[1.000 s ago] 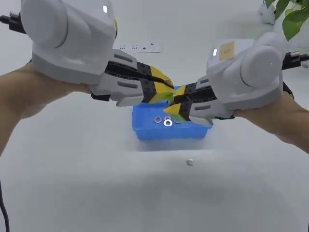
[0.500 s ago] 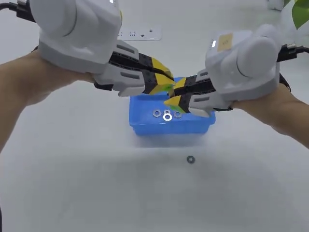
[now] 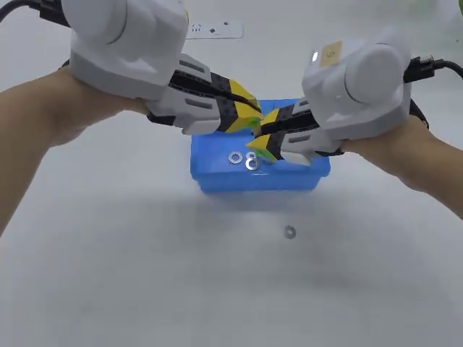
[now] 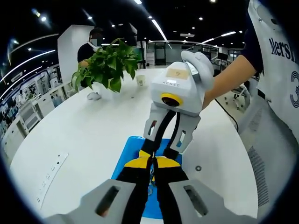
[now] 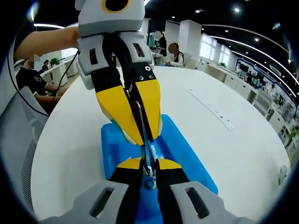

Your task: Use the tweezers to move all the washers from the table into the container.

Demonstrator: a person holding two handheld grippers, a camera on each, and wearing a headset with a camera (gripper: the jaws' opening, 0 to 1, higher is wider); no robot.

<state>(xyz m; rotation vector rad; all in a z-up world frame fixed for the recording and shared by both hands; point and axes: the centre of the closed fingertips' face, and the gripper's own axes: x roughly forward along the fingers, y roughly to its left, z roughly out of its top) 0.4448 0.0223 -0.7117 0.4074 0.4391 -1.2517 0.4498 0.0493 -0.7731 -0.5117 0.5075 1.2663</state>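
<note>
One washer lies loose on the white table, on the near side of the blue container and apart from it. Inside the container sit a dull washer and, just beside it, a bright washer. The bright one lies right under the tip of the right gripper, and whether it is held or rests on the container floor cannot be told.

The thin metal tweezers hang above the container, pointing down into it. The left gripper reaches over the container's far edge with its yellow-tipped jaws closed on the upper part of the tweezers. The right gripper is lower over the container, jaws pressed together on the tweezers near their tip. The two grippers nearly touch above the container.

A power strip lies on the table well beyond the container.
</note>
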